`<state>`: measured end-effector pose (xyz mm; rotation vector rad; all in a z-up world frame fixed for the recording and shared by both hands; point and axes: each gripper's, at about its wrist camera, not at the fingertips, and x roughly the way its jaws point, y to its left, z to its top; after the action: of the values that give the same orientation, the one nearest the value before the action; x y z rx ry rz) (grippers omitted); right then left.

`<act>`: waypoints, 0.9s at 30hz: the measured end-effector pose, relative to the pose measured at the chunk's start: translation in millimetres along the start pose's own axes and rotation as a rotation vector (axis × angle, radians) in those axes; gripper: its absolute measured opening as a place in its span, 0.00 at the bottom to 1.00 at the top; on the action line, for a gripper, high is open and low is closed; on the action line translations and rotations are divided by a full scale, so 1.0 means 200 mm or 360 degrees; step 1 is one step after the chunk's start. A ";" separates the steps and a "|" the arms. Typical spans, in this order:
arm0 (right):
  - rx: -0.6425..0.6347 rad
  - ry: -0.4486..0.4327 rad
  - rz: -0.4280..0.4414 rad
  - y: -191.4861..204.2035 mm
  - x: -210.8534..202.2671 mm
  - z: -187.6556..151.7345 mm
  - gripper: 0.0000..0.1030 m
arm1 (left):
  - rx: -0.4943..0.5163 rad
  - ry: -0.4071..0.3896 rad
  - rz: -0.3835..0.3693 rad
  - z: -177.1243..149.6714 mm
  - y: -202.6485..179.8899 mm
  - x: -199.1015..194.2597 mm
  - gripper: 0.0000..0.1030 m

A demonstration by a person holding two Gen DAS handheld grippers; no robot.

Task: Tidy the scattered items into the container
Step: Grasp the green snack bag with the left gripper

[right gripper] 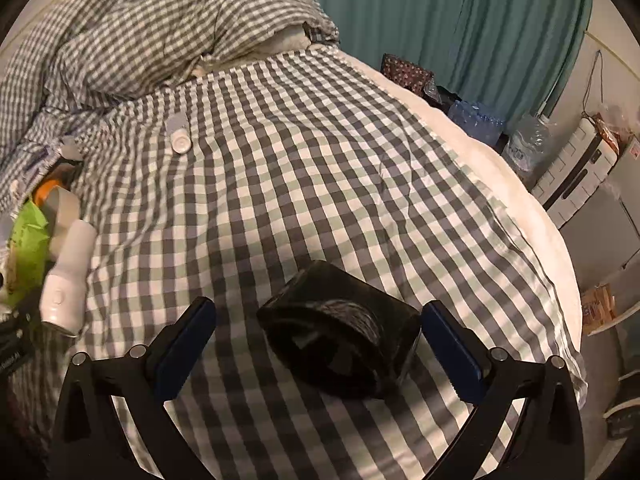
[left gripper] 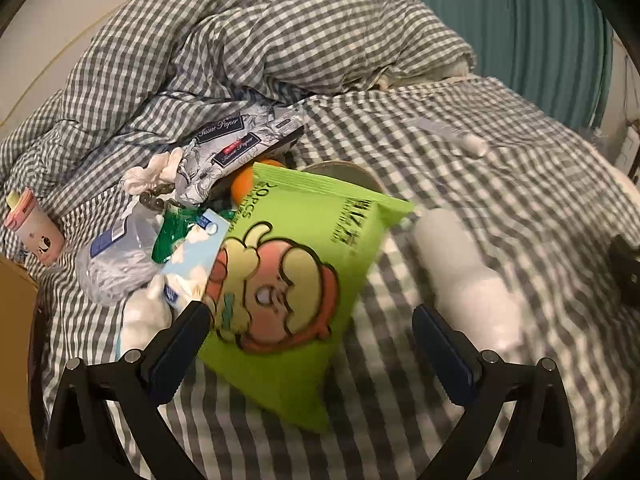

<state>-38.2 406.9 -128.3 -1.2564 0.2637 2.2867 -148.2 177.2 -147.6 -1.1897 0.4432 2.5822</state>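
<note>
Two handheld grippers worked over a bed spread with a checked sheet (right gripper: 320,152) as the tidying stood at the picking-up stage, by the look of it. The right gripper (right gripper: 320,340) hung with its jaws wide apart on either side of a black roll (right gripper: 340,340) lying on the sheet, neither pad touching it; the next move would seem to call for closing squarely on the roll without letting it slip. The left gripper (left gripper: 312,344), likewise spread and holding nothing, hovered over a green snack bag (left gripper: 288,280), with a white bottle (left gripper: 468,272) just beside it. Behind the bag lay a heap including a tissue paper pack (left gripper: 236,148), a crumpled clear bottle (left gripper: 116,260) and a pink cup (left gripper: 36,228). A brown edge (left gripper: 16,320) at far left may have been the container; its contents could not be seen.
</note>
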 end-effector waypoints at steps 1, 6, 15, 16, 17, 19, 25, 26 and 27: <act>0.0001 0.0002 -0.0011 0.00 0.01 0.00 0.99 | 0.0000 0.0026 0.0016 0.01 0.01 0.04 0.96; 0.0030 0.0014 -0.0015 -0.04 0.01 0.00 0.78 | -0.0051 0.0047 0.0016 0.02 0.09 0.06 0.73; 0.0057 -0.0052 0.0107 -0.03 -0.18 0.01 0.51 | -0.0161 0.0081 -0.0084 0.00 0.17 -0.08 0.56; 0.0057 -0.0056 0.0133 -0.03 -0.21 0.00 0.49 | -0.0177 0.0084 -0.0097 -0.01 0.18 -0.11 0.55; 0.0041 -0.0058 0.0152 -0.01 -0.23 0.01 0.44 | -0.0199 0.0078 -0.0111 -0.01 0.20 -0.14 0.55; 0.0025 -0.0057 0.0182 0.02 -0.26 0.02 0.27 | -0.0229 0.0080 -0.0136 -0.03 0.23 -0.20 0.54; 0.0012 -0.0071 0.0279 0.08 -0.37 -0.01 0.07 | -0.0270 0.0035 -0.0164 -0.07 0.32 -0.37 0.53; 0.0005 -0.0084 0.0282 0.09 -0.40 -0.01 0.05 | -0.0277 0.0027 -0.0164 -0.08 0.34 -0.40 0.53; 0.0006 -0.0094 0.0284 0.10 -0.43 -0.02 0.05 | -0.0289 0.0009 -0.0158 -0.08 0.36 -0.44 0.52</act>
<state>-8.6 359.8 -60.8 -1.2041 0.3723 2.4681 -107.0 94.9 -78.0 -1.2431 0.1486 2.5780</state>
